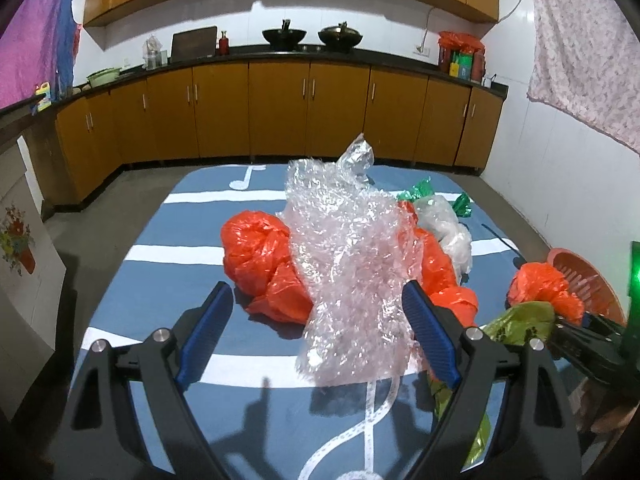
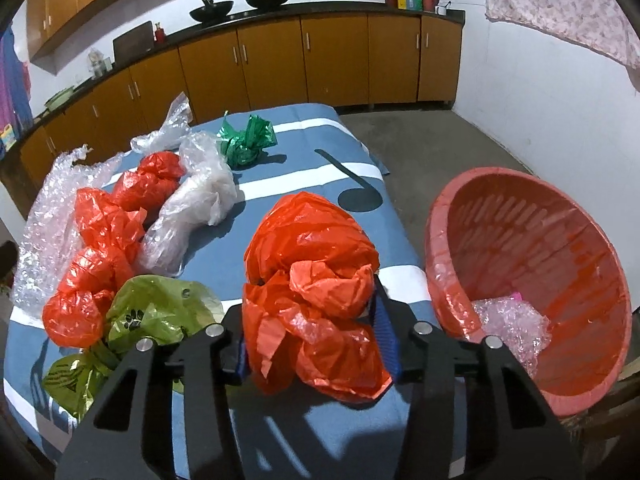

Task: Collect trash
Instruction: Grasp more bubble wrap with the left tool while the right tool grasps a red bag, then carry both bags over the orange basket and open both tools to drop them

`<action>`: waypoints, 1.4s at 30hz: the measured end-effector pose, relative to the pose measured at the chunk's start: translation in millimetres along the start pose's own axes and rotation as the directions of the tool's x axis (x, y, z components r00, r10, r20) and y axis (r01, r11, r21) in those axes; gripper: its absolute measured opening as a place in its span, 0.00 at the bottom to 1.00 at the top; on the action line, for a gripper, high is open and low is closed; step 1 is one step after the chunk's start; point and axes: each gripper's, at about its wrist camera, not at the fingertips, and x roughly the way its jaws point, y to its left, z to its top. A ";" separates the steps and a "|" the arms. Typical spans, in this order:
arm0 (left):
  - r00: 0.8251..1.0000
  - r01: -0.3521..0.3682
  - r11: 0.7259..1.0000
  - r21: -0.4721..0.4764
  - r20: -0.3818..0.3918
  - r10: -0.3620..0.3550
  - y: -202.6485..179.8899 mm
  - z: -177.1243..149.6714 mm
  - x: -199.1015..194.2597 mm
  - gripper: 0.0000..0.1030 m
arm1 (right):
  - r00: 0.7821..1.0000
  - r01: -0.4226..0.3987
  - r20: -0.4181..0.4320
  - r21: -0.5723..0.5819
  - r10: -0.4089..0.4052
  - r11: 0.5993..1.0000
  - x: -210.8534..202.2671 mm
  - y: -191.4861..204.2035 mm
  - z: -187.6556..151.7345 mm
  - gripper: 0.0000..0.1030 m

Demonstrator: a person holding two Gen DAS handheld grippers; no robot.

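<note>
My right gripper (image 2: 312,332) is shut on a crumpled orange plastic bag (image 2: 312,280), held over the blue cloth beside the red basket (image 2: 532,240); it also shows in the left wrist view (image 1: 544,284). The basket holds a wad of bubble wrap (image 2: 512,324). My left gripper (image 1: 316,332) is open, its blue pads either side of a big sheet of bubble wrap (image 1: 352,264) lying between them. More trash lies on the cloth: orange bags (image 2: 100,248), an olive-green bag (image 2: 152,312), a clear bag (image 2: 192,204), a green foil wad (image 2: 244,140).
The table has a blue cloth with white stripes (image 2: 320,128). The basket sits off the table's right edge. Wooden kitchen cabinets (image 1: 280,112) run along the back wall, with grey floor between.
</note>
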 end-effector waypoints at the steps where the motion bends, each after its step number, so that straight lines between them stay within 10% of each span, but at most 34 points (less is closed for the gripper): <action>1: 1.000 0.002 1.000 -0.002 -0.009 -0.002 -0.2 0.8 4.3 0.80 | 1.000 -0.001 0.005 0.003 0.001 1.000 -1.7 -1.0 0.3 0.47; 17: 0.995 0.064 0.997 0.041 -0.085 -0.060 -8.3 -3.0 25.3 0.12 | 0.999 -0.030 0.030 0.033 0.029 0.999 -13.3 -13.3 1.4 0.38; 42: 0.973 0.196 0.974 0.114 0.101 -0.208 -49.9 30.9 -50.8 0.08 | 0.979 0.039 0.195 0.122 -0.062 0.992 -72.4 -59.3 18.9 0.33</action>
